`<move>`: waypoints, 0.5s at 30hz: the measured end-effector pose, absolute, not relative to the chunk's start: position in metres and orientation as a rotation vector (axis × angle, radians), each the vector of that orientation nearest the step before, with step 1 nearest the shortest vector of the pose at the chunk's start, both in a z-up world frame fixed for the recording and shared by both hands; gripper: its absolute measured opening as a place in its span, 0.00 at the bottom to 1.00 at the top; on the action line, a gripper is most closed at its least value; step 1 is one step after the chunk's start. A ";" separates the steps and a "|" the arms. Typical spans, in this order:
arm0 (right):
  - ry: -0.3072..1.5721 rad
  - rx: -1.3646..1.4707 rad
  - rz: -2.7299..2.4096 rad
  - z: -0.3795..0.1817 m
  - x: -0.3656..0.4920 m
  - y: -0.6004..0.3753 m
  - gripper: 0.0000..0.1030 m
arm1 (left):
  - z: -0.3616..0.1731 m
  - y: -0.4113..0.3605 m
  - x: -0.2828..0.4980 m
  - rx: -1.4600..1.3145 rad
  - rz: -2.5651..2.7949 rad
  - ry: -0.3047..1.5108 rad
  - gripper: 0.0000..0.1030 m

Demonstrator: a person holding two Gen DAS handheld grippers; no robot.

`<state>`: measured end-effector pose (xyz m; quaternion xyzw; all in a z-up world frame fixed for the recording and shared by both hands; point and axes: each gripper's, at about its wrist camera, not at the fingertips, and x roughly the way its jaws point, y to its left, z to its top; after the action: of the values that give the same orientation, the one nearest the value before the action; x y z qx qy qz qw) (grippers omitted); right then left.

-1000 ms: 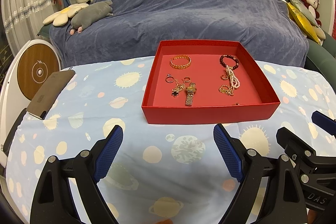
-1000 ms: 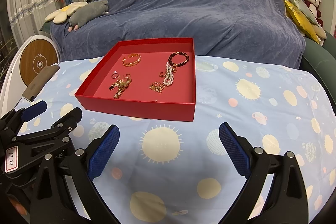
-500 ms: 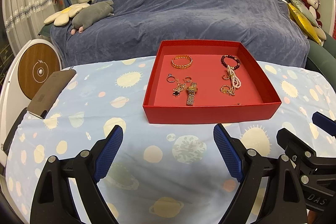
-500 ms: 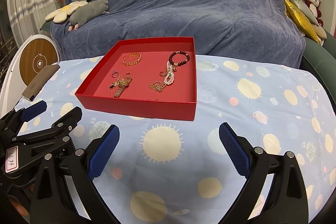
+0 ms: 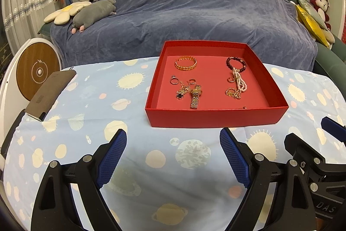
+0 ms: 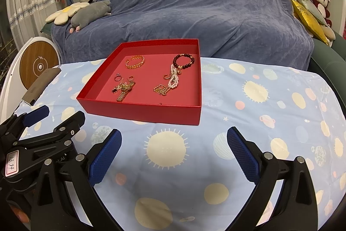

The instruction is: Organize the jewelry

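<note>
Both your tongs are spread wide w/ nothing held: left gripper [image 5: 173, 157] and right gripper [image 6: 174, 153] hover over the planet-print cloth [image 6: 259, 122], just short of the red tray [image 5: 216, 117] where all the jewelry sits. Gold bangle [image 5: 186, 63], rings, gold watch [image 5: 196, 95] lie on the tray's left; bead bracelet [image 5: 236, 64], pearl strand [image 5: 239, 81], gold chain [image 5: 233, 93] on its right, pearls and chain overlapping. Probably best to start w/ a loose piece like the watch: come in over the front wall, tips low, pinch the band crosswise, and lift slow so the small pendant chain beside it doesn't snag.
</note>
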<state>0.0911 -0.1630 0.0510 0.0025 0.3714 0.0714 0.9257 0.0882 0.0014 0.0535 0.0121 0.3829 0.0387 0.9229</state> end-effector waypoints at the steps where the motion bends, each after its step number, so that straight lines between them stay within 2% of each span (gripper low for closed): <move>1: 0.762 0.005 0.146 0.051 0.091 -0.163 0.93 | 0.053 0.001 0.088 0.024 0.079 0.787 0.83; 15: 0.761 0.005 0.146 0.051 0.091 -0.163 0.93 | 0.054 0.001 0.088 0.027 0.080 0.785 0.83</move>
<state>0.0910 -0.1628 0.0508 0.0023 0.3709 0.0714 0.9259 0.0880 0.0012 0.0538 0.0130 0.3823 0.0391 0.9231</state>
